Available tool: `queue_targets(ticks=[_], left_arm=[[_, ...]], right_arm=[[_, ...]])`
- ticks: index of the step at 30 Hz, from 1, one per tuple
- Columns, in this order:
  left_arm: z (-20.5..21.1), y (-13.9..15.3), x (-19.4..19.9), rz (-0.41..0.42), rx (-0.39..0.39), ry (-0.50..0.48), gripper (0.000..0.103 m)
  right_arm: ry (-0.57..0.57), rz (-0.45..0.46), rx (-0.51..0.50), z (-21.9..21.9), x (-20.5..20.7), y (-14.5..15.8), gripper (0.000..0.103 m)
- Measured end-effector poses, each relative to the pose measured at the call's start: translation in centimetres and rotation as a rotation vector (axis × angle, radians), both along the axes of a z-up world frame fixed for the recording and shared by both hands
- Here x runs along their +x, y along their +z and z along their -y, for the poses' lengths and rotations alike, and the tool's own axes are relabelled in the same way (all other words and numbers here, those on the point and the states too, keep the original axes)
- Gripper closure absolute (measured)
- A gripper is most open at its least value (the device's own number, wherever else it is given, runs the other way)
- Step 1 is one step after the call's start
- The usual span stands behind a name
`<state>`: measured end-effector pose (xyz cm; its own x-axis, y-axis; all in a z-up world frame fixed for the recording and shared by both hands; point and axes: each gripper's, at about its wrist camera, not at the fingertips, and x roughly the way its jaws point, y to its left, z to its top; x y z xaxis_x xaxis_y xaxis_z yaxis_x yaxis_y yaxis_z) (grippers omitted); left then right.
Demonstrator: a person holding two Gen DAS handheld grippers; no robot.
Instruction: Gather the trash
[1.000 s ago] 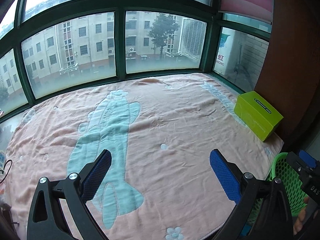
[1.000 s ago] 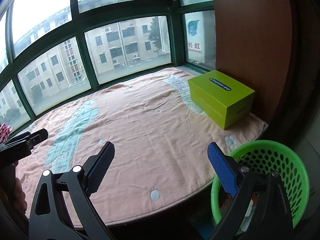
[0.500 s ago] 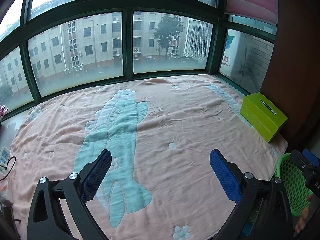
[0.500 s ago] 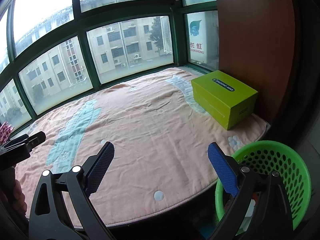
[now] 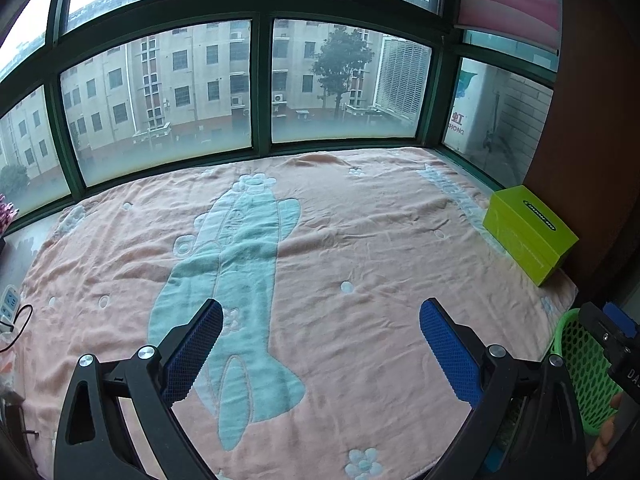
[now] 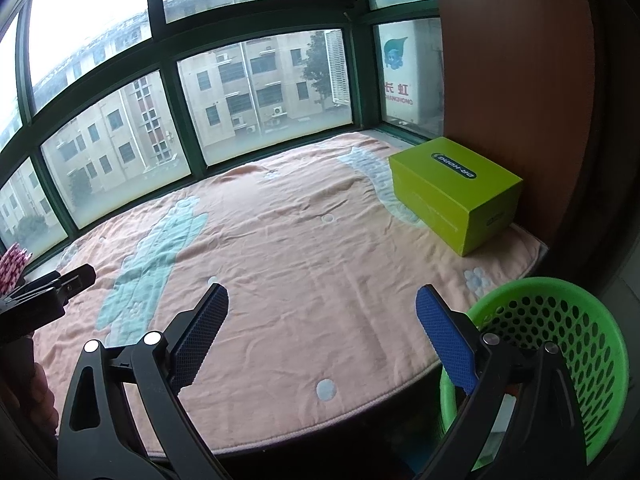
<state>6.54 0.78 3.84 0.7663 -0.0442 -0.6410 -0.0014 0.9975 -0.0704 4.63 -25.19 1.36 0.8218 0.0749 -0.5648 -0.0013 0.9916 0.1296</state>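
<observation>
A green perforated plastic basket stands on the floor below the right front edge of the window seat; it also shows at the right edge of the left wrist view as the basket. My left gripper hangs open over the pink blanket, nothing between its blue pads. My right gripper is open too, empty, above the blanket's front edge, with its right finger just left of the basket. No loose trash shows on the blanket.
A lime-green box sits at the blanket's far right against a brown wall; the same box shows in the left wrist view. Green-framed windows ring the back. A white power strip lies at the far left.
Both grippers have drawn back and tilted up slightly, so the blanket and box look farther away. Both stay open and empty.
</observation>
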Motion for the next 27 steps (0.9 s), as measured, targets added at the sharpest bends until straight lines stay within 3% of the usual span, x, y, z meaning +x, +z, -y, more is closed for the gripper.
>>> queue_targets(ticks=[27], left_arm=[[-0.15, -0.59, 0.08, -0.009, 0.0, 0.007, 0.008]], right_arm=[[0.004, -0.01, 0.006, -0.33, -0.16, -0.52, 0.009]])
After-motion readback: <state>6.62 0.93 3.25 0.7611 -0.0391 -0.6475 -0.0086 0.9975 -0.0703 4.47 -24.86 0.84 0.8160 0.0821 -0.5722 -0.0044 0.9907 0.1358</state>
